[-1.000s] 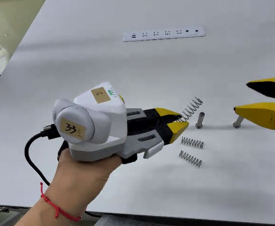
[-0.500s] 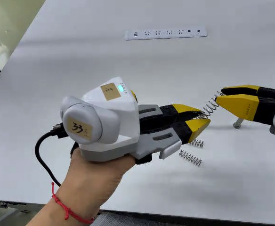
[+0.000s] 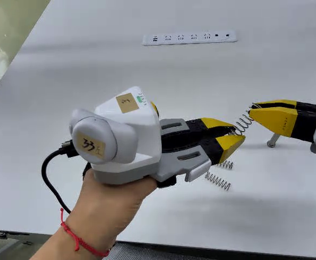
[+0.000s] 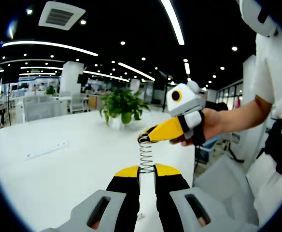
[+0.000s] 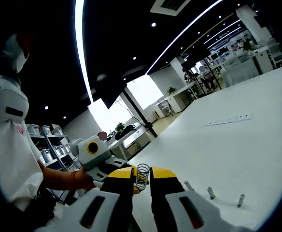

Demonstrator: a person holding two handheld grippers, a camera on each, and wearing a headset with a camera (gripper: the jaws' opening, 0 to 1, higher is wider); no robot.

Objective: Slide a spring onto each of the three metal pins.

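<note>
**Spring Held at Both Ends Above the Desk**

A second earlier the left gripper (image 3: 237,135) alone had carried the spring (image 3: 243,123). It had held it low over the desk (image 3: 147,70), while the right gripper (image 3: 251,111) stood wide open at the right edge of the head view. By this moment the right gripper had come in from the right and narrowed its jaws around the spring's free end. The left gripper had lifted and shifted toward the frame's centre right.

The spring hung in the air, slanting between the two pairs of yellow tips, right of centre in the head view. The left jaws were closed on its near end, with only the coil between them. In the right gripper view the coil sat end-on between that gripper's jaws, touching both, so they seemed to pinch it. How firmly could not be told.

This looked like a handover or a re-grip before threading. The three pins (image 5: 210,192), at the lower right of the right gripper view, looked bare. Two other springs (image 3: 217,181) lay on the desk below the left jaws, so the task seemed barely begun.

The left hand (image 3: 114,197) cradled its gripper from beneath, aiming it rightward and slightly up. The right gripper reached in almost level, pointing left.
</note>
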